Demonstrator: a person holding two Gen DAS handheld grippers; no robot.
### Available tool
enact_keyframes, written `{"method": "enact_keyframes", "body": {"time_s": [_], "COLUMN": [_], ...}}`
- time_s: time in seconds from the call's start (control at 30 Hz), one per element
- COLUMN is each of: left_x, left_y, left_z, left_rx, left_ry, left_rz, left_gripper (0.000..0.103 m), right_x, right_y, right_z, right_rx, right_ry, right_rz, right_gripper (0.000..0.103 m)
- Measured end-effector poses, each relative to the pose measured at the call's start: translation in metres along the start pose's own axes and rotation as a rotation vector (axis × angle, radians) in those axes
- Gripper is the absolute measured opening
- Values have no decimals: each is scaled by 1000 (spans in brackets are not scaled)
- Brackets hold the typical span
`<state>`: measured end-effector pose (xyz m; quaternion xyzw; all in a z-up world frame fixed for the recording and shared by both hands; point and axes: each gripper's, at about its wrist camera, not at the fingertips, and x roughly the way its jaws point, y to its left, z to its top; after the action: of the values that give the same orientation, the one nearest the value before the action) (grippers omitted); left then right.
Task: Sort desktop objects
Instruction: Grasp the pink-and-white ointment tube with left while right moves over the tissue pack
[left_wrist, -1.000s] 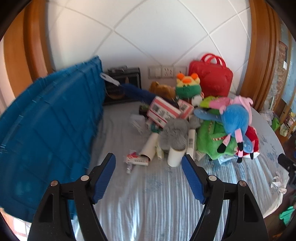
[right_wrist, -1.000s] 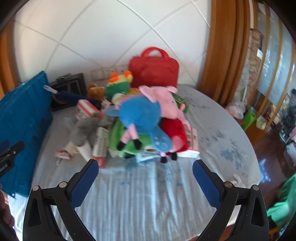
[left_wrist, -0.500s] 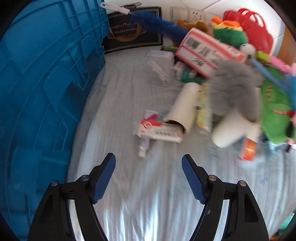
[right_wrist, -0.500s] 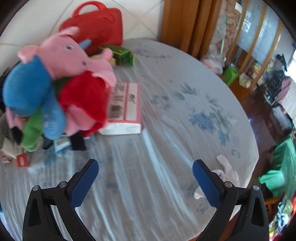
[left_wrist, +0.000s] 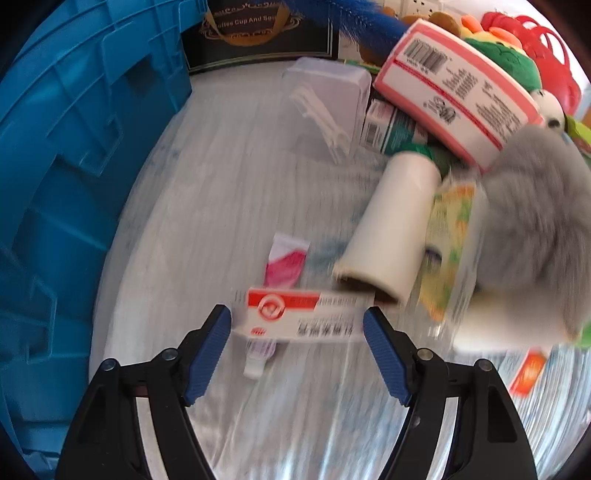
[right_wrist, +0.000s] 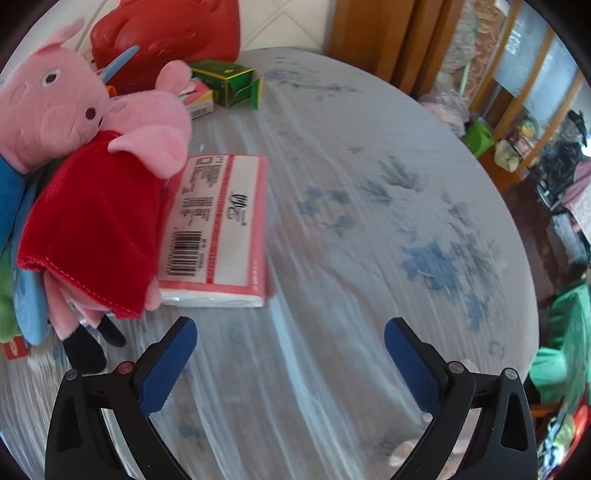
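Evidently the left gripper (left_wrist: 297, 325), jaws wide and holding nothing, frames the red-and-white toothpaste box (left_wrist: 301, 319) lying across a tube (left_wrist: 275, 295) at the roll's (left_wrist: 388, 229) seven o'clock, so it should square up and close only on the box, while the right gripper (right_wrist: 290, 339) waits spread and empty.

A: What sort of place?
B: A home, prob. a living or dining rm. Round table (right_wrist: 369, 155) w/ a pale blue-flowered cloth, white tiled wall (right_wrist: 280, 22) behind, wood door frame (right_wrist: 369, 33).
A: Other evidence?
B: Household clutter: pink pig plush (right_wrist: 74, 122), tissue pack (right_wrist: 221, 229), red handbag (right_wrist: 166, 33), blue plastic crate (left_wrist: 74, 166), wall sockets (left_wrist: 421, 5). Glass-fronted wooden cabinet (right_wrist: 528, 85) at right, dark wood floor (right_wrist: 532, 192).
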<state>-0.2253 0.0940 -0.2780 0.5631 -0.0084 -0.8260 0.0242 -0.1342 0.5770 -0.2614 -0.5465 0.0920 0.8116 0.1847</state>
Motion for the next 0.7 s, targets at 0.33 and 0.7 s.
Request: {"method": "enact_keyframes", "body": {"time_s": [0.33, 0.7], "left_x": [-21, 5], "left_y": [27, -1], "left_z": [-26, -24], "left_rx": [-2, 84], "left_ry": [-19, -19], "left_rz": [66, -15], "left_gripper": [74, 30], "right_x": [9, 4], "right_y": [20, 22], "right_z": [-1, -9], "right_rx": [-20, -21], "right_ry": [30, 1], "right_rz": [28, 31], "right_gripper": [103, 90]}}
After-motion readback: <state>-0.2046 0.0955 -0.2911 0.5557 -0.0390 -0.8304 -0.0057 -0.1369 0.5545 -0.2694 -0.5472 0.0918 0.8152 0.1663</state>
